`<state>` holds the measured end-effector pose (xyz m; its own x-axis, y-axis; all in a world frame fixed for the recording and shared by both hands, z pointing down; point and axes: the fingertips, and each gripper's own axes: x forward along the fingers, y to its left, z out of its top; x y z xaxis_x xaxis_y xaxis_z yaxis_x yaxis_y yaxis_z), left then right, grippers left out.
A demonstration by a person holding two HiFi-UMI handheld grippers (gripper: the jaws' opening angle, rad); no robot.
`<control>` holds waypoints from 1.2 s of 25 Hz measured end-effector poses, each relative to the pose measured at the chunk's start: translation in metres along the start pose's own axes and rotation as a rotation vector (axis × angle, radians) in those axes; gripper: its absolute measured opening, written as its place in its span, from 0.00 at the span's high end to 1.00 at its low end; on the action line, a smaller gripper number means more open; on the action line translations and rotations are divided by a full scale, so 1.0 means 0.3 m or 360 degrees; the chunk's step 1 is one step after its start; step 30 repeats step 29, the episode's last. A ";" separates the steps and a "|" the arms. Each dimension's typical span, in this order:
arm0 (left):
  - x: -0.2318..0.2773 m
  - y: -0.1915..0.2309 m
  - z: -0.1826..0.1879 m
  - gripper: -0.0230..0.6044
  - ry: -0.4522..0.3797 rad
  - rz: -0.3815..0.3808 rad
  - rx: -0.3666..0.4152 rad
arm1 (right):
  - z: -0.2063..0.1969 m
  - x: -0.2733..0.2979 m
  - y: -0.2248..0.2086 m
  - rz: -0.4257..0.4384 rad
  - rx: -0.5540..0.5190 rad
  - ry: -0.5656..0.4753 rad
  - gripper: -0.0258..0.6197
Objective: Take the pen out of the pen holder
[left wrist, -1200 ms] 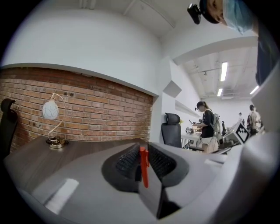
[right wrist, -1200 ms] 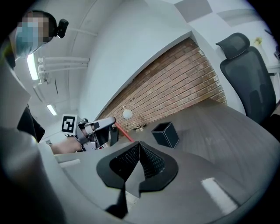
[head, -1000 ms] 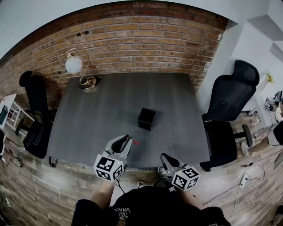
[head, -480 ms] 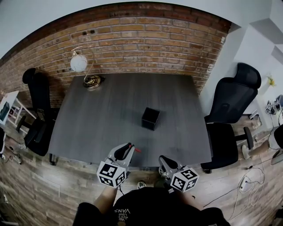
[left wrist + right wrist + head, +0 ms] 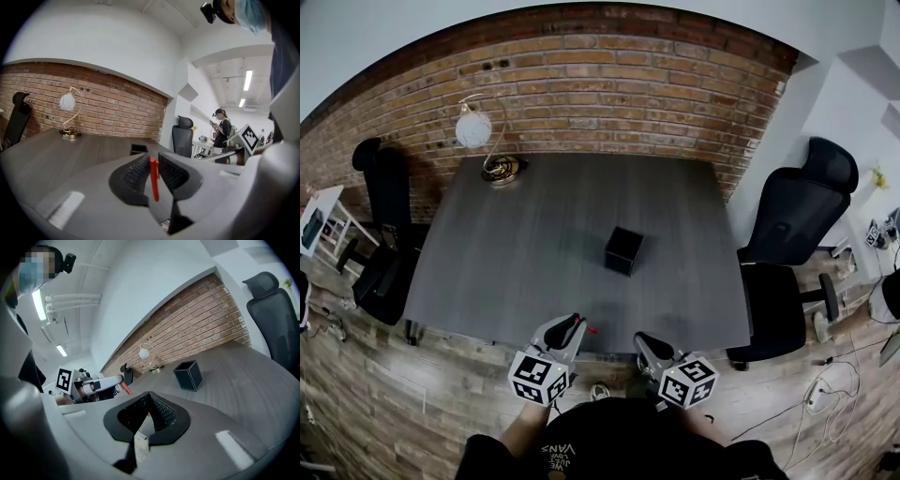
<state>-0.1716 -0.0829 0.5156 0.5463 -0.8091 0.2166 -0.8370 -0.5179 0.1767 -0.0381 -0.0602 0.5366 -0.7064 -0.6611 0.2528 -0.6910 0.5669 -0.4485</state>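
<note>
A red pen (image 5: 153, 178) stands upright between the pads of my left gripper (image 5: 153, 161), which is shut on it. In the head view that left gripper (image 5: 572, 328) hovers at the table's front edge, and the pen's red tip (image 5: 592, 329) sticks out to its right. The black square pen holder (image 5: 622, 250) stands near the middle of the grey table (image 5: 516, 225), well beyond both grippers. It shows empty from above. My right gripper (image 5: 642, 342) is at the front edge too, shut with nothing in it (image 5: 150, 397). The pen holder (image 5: 188, 375) lies ahead of it.
A globe lamp (image 5: 478, 131) stands at the table's back left corner before the brick wall. Black office chairs flank the table at the left (image 5: 380, 187) and at the right (image 5: 797, 216). A person (image 5: 222, 124) stands far off in the room behind.
Both grippers have drawn back toward the table's front edge. The left one has sunk with the red pen still in it. The pen holder has not moved.
</note>
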 end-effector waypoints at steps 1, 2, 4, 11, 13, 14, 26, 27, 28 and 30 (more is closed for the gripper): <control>-0.003 0.000 -0.006 0.78 0.0007 0.0003 -0.0005 | -0.002 0.002 0.002 0.0001 -0.0008 0.0007 0.96; -0.007 -0.001 -0.011 0.78 0.0012 0.0007 -0.0009 | -0.005 0.003 0.003 0.0001 -0.0016 0.0016 0.96; -0.012 -0.003 -0.018 0.78 0.0019 0.0011 -0.0013 | -0.012 0.005 0.005 0.0002 -0.0027 0.0033 0.96; -0.018 -0.013 -0.021 0.78 0.0027 0.0013 -0.0015 | -0.017 0.007 0.013 0.0010 -0.0074 0.0058 0.96; -0.018 -0.014 -0.019 0.78 0.0026 0.0012 -0.0014 | -0.017 0.006 0.011 0.0010 -0.0076 0.0061 0.96; -0.018 -0.014 -0.019 0.78 0.0026 0.0012 -0.0013 | -0.018 0.006 0.010 0.0009 -0.0077 0.0062 0.96; -0.003 -0.022 -0.017 0.78 0.0030 -0.0006 0.0009 | -0.030 -0.006 -0.004 -0.0006 -0.0066 0.0058 0.96; -0.003 -0.024 -0.018 0.78 0.0030 -0.0006 0.0009 | -0.032 -0.008 -0.005 -0.0007 -0.0065 0.0058 0.96; -0.003 -0.025 -0.020 0.78 0.0029 -0.0007 0.0008 | -0.035 -0.010 -0.006 -0.0007 -0.0065 0.0060 0.96; -0.003 -0.027 -0.022 0.78 0.0029 -0.0007 0.0008 | -0.038 -0.012 -0.007 -0.0008 -0.0064 0.0061 0.96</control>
